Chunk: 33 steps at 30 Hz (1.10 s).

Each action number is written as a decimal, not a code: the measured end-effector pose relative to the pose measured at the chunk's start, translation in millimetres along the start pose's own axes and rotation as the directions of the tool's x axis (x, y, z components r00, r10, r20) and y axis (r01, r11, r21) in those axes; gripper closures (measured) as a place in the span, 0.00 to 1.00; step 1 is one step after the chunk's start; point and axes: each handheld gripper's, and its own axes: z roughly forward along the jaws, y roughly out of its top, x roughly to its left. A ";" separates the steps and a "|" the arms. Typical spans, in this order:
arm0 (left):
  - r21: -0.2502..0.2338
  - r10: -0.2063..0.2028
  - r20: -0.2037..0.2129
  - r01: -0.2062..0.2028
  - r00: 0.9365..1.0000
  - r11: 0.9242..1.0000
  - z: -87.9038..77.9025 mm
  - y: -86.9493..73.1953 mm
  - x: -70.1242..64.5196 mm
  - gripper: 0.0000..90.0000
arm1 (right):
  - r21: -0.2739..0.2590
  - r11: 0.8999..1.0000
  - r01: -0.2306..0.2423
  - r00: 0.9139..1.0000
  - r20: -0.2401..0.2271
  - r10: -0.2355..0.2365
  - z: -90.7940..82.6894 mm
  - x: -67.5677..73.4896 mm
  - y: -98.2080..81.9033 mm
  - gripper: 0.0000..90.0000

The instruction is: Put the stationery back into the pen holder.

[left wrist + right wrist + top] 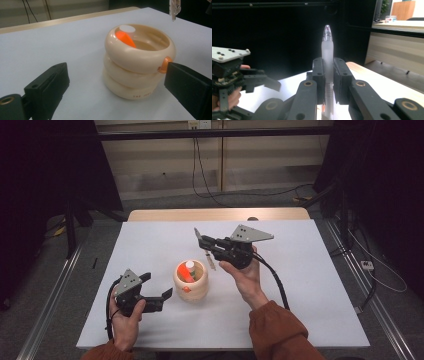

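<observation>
A cream holder (190, 285) made of stacked rings stands mid-table, with an orange marker (188, 270) with a white cap leaning inside it. In the left gripper view the holder (140, 62) and the marker (125, 37) sit just ahead of my left gripper (116, 72). That gripper (159, 285) is open; its right jaw lies next to an orange knob on the holder's side, and its left jaw is well apart. My right gripper (204, 244), above and behind the holder, is shut on a frosted clear pen (210, 261). In the right gripper view the pen (327, 50) stands between the pads of that gripper (328, 72).
The white table (300, 270) has a wooden strip along its far edge. Black cables trail from both grippers toward the person. Dark stands and floor cables surround the table. In the right gripper view, my left gripper (244, 80) is at the left.
</observation>
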 end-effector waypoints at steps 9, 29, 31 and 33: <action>0.000 -0.001 0.000 0.001 1.000 1.000 -0.2 -0.1 0.1 0.06 | 0.008 1.000 0.001 1.000 -0.029 -0.001 18.2 8.2 -0.3 0.90; -0.002 0.001 0.001 -0.001 1.000 1.000 -1.2 -0.4 0.2 0.06 | 0.017 1.000 -0.005 0.999 -0.039 0.006 40.1 9.7 -14.0 0.90; -0.001 -0.002 -0.002 0.002 1.000 1.000 -0.6 -0.6 0.6 0.06 | 0.022 1.000 -0.007 0.999 -0.044 0.008 40.2 10.7 -18.2 0.90; -0.002 0.002 0.001 -0.002 1.000 1.000 -0.4 -0.6 0.2 0.06 | 0.031 1.000 -0.007 0.999 -0.046 0.009 40.5 10.5 -22.0 0.90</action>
